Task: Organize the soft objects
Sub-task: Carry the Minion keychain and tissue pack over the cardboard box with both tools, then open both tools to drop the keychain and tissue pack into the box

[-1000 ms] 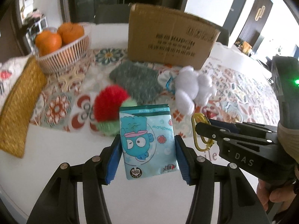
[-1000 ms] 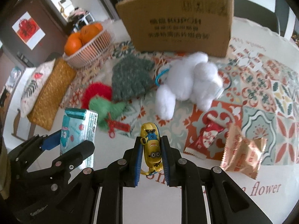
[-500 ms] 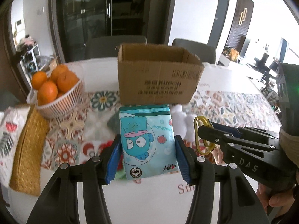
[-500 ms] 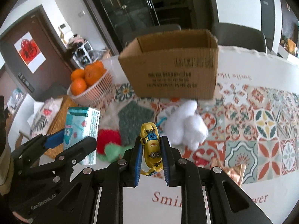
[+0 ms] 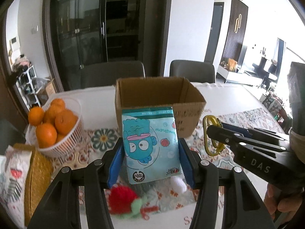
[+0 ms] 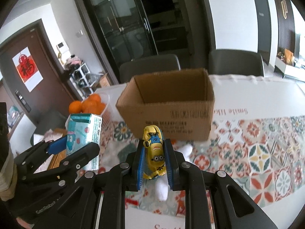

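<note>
Left gripper (image 5: 150, 162): clamped on a tissue pack (image 5: 150, 147), blue pads pressing both side edges, pack upright between the jaws with its printed face toward the camera. Held by the narrow sides, probably so the soft pack keeps its shape and drops flat. Pack clear of the table, raised in front of the box (image 5: 158, 103).

Right gripper (image 6: 154, 162): closed tight on a yellow toy (image 6: 154, 152), head downward between the pads, carabiner (image 5: 210, 135) projecting past the fingertips. Grip taken on the toy's body; loop left free.

Both loads carried side by side, jaws angled downward toward the box just ahead. Judged step: transport to the box for release; neither item yet over the opening.

Box: open top, flaps absent or folded, standing on the patterned cloth (image 6: 266, 152) ahead of both sets of jaws. Interior walls bare as far as seen; floor not visible from either view, so contents cannot be confirmed.

Basket (image 5: 63, 131): left of the left jaws, holding oranges (image 5: 55, 122), heaped above the rim. Not part of the sorting, by judgement.

Below the jaws, on the cloth: red pom-pom (image 5: 122, 200) with a green piece touching it, and a white plush (image 6: 162, 187) partly hidden behind both grippers. Not yet collected.

Risk: carabiner may catch the box rim on lowering.
</note>
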The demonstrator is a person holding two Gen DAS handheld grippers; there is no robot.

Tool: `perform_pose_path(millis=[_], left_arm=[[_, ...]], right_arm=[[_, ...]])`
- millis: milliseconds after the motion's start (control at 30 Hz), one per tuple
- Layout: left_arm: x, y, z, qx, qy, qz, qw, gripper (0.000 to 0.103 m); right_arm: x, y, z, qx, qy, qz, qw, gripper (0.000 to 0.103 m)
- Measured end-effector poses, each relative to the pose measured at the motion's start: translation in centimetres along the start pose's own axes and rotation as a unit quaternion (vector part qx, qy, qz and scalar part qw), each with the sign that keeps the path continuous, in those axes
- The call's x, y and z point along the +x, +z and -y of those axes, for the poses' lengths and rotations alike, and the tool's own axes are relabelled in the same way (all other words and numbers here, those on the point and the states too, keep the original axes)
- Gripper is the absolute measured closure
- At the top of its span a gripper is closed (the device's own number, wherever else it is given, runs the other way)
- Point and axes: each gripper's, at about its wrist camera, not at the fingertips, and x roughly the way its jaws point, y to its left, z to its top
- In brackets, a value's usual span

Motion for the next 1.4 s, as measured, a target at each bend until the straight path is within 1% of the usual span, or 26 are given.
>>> perform_pose_path(millis=[167, 433, 733, 967, 1100, 1167, 1400], left_arm=[[0.5, 2.3, -0.2, 0.002, -0.006, 0.010, 0.9999, 0.049], [1.6, 5.7, -0.3, 0.014, 0.002, 0.028, 0.9995, 0.049], [4.3, 8.8, -0.8, 0.017, -0.004, 0.018, 0.9997, 0.049], [6.7, 10.6, -1.1, 0.027, -0.006, -0.001, 0.9996, 0.049], [8.6, 11.7, -1.4, 0.026, -0.012, -0.020, 0.9994, 0.049], [9.8, 12.2, -1.5, 0.027, -0.018, -0.035, 0.9989, 0.049], [13.9, 13.2, -1.6, 0.034, -0.014, -0.082, 0.9959, 0.049]], right_arm=[[-0.1, 2.2, 0.2, 0.001, -0.005, 0.019, 1.000, 0.082], [0.4, 5.8, 0.5, -0.006, -0.011, 0.043, 0.999, 0.082], [2.5, 9.0, 1.1, -0.020, -0.015, 0.044, 0.999, 0.082], [5.0, 11.2, 2.0, -0.018, -0.015, 0.023, 0.999, 0.082], [6.7, 12.4, 2.7, -0.014, -0.016, 0.004, 1.000, 0.082], [7.7, 12.9, 3.1, -0.011, -0.017, -0.007, 1.000, 0.082], [11.3, 13.6, 4.4, -0.008, -0.026, -0.048, 0.998, 0.082]])
